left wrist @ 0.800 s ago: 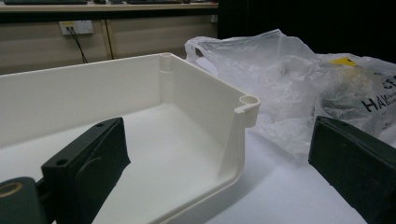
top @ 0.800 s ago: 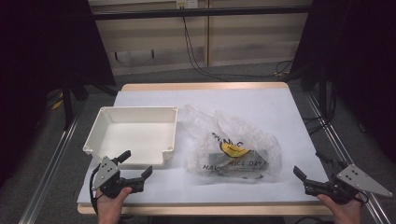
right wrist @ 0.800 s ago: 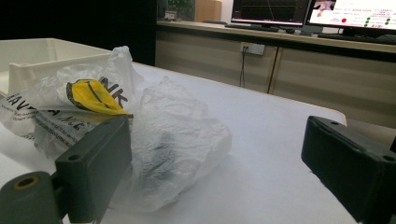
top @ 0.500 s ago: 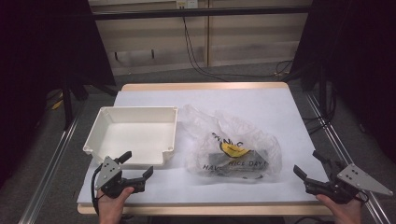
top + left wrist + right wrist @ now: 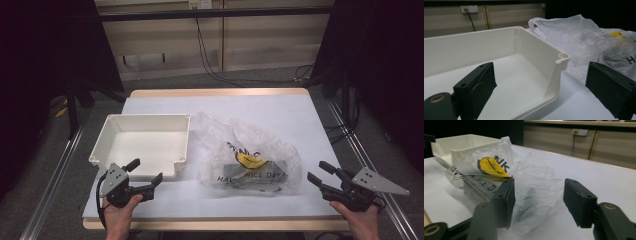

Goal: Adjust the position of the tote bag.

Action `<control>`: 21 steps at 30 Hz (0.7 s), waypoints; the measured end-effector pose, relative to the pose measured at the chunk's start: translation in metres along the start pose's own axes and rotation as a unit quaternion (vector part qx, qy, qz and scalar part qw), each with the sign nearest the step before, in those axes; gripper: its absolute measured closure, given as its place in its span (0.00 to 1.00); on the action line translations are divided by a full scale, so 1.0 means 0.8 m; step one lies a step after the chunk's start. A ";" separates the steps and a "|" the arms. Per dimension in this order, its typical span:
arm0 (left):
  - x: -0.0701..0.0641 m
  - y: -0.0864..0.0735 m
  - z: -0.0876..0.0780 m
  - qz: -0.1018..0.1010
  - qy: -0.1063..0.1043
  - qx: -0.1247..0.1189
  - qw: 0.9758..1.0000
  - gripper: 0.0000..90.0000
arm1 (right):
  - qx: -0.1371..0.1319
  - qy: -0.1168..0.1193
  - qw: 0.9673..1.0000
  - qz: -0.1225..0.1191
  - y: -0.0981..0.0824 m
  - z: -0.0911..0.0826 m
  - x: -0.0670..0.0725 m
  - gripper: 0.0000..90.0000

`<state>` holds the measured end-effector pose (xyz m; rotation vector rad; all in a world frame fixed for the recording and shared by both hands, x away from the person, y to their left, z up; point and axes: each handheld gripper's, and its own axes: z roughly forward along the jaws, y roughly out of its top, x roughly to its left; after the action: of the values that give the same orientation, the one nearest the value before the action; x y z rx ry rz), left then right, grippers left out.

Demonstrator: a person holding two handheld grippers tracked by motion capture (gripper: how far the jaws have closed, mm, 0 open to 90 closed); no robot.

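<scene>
The right gripper (image 5: 320,176) has opened its jaws, both grippers now open and empty, near a light, soft, slippery bag (image 5: 250,157), best pinched at its crumpled edge.

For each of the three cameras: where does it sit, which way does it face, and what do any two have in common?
High view: above the person's side, facing forward and down on the table; both hands, left claw and right claw show.
Left gripper view: rides the left claw, low, facing the white tray; its open jaws show.
Right gripper view: rides the right claw, facing the plastic bag; its open jaws show.
Shared: tray and bag appear in all three.
</scene>
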<state>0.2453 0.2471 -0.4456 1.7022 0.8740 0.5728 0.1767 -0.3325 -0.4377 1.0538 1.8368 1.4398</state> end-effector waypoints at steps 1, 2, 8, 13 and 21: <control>0.001 -0.001 0.001 0.003 -0.003 0.005 1.000 0.10 | 0.001 0.010 1.000 0.003 0.002 0.004 0.000 0.51; 0.000 -0.002 0.002 0.003 -0.004 0.009 1.000 0.10 | 0.009 0.023 1.000 0.005 0.007 0.012 -0.002 0.54; 0.001 -0.002 0.003 0.006 -0.015 0.018 1.000 0.11 | 0.037 0.046 0.998 0.006 0.022 0.031 -0.004 0.60; -0.004 -0.003 0.001 0.008 -0.013 0.025 1.000 0.11 | 0.054 0.073 0.996 0.001 0.036 0.054 -0.004 0.63; -0.008 -0.006 0.002 0.016 -0.031 0.036 0.999 0.11 | 0.079 0.101 0.991 -0.025 0.070 0.106 -0.014 0.66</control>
<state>0.2415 0.2416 -0.4502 1.7936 0.8324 0.5120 0.2649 -0.2927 -0.4057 0.9567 2.1347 1.4343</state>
